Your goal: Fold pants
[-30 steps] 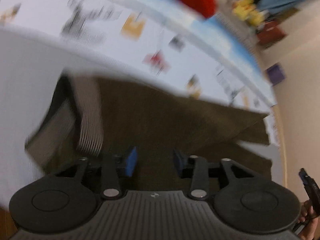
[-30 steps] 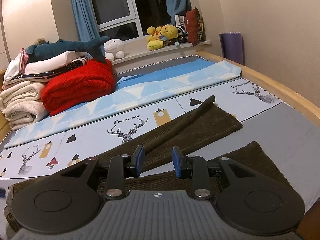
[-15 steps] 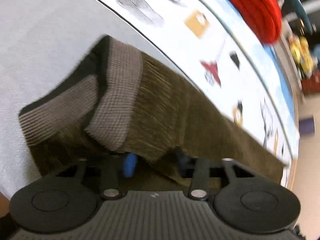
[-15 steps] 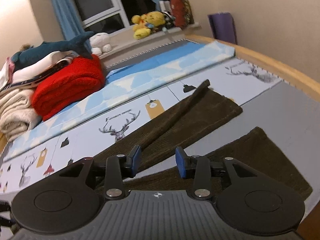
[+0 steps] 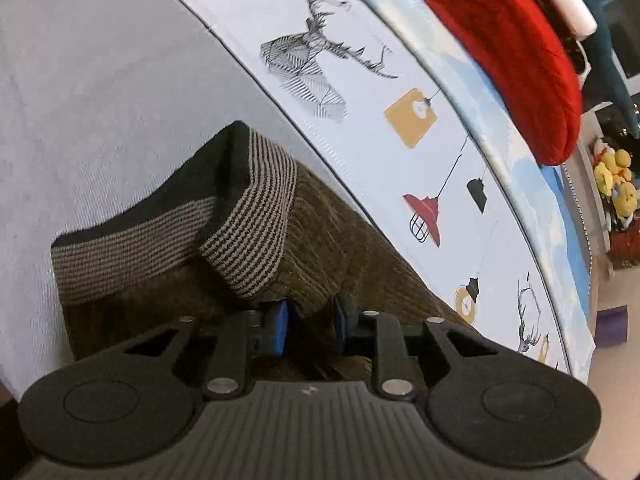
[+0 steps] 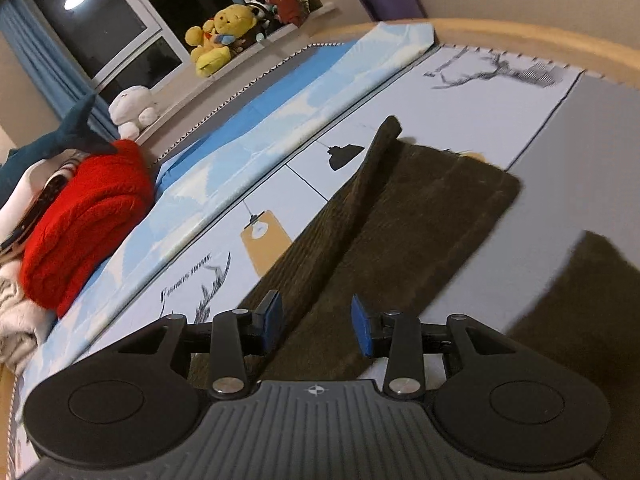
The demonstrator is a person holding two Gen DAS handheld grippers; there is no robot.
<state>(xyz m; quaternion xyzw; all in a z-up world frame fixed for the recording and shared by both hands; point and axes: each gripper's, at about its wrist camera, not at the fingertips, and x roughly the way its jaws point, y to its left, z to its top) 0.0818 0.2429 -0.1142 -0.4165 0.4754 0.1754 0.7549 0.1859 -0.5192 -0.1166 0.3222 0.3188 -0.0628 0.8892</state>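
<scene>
While the pants (image 5: pixel 340 248) lie lengthwise on the bed (image 5: pixel 100 80), waistband (image 5: pixel 248 216) left, legs trailing right — left gripper (image 5: pixel 308 320) clenched on waist fabric; right gripper (image 6: pixel 316 324) released, just above the far leg (image 6: pixel 400 208).

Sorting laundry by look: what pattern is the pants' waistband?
Fine tan-and-dark stripes on the waistband; clearest in the left wrist view.
</scene>
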